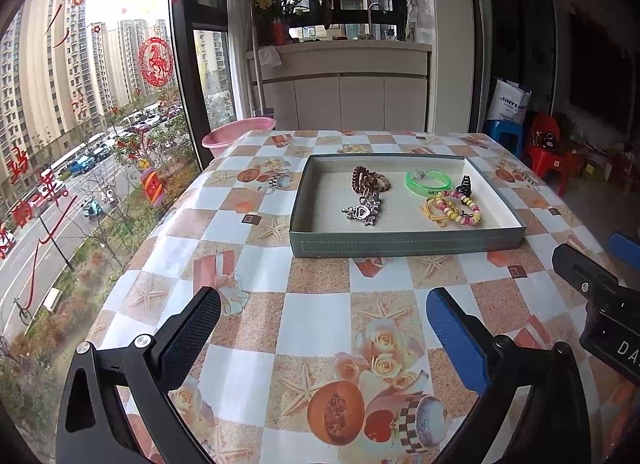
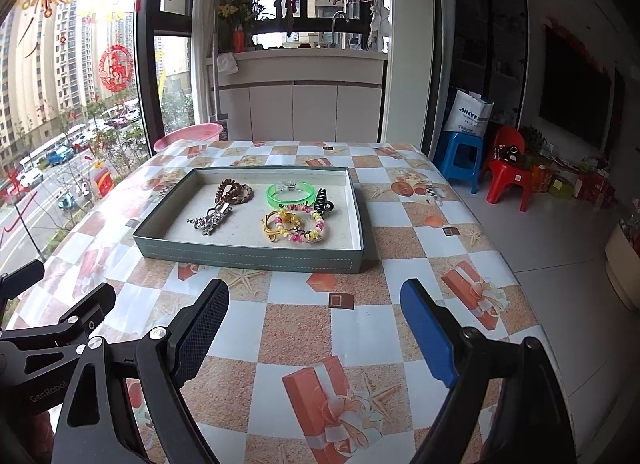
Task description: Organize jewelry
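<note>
A shallow grey-green tray point(image 1: 400, 244) point(image 2: 248, 255) sits mid-table and holds several pieces of jewelry. Inside lie brown coiled bands point(image 1: 370, 179) point(image 2: 234, 189), a silver charm piece point(image 1: 362, 211) point(image 2: 210, 219), a green bangle point(image 1: 428, 191) point(image 2: 290, 203), a black claw clip point(image 1: 465, 185) point(image 2: 323, 199) and a pink-and-yellow beaded bracelet point(image 1: 464, 212) point(image 2: 308, 229) on a yellow cord. My left gripper point(image 1: 324, 304) hovers open over the tablecloth, short of the tray's front wall. My right gripper point(image 2: 314, 300) is beside it, also open with nothing between its fingers.
The table point(image 1: 312, 344) wears a checked cloth with fruit and gift prints. A pink basin point(image 1: 236, 133) point(image 2: 188, 133) stands past the far left corner by the window. A blue stool point(image 2: 460, 159) and a red chair point(image 2: 508, 171) stand on the floor to the right.
</note>
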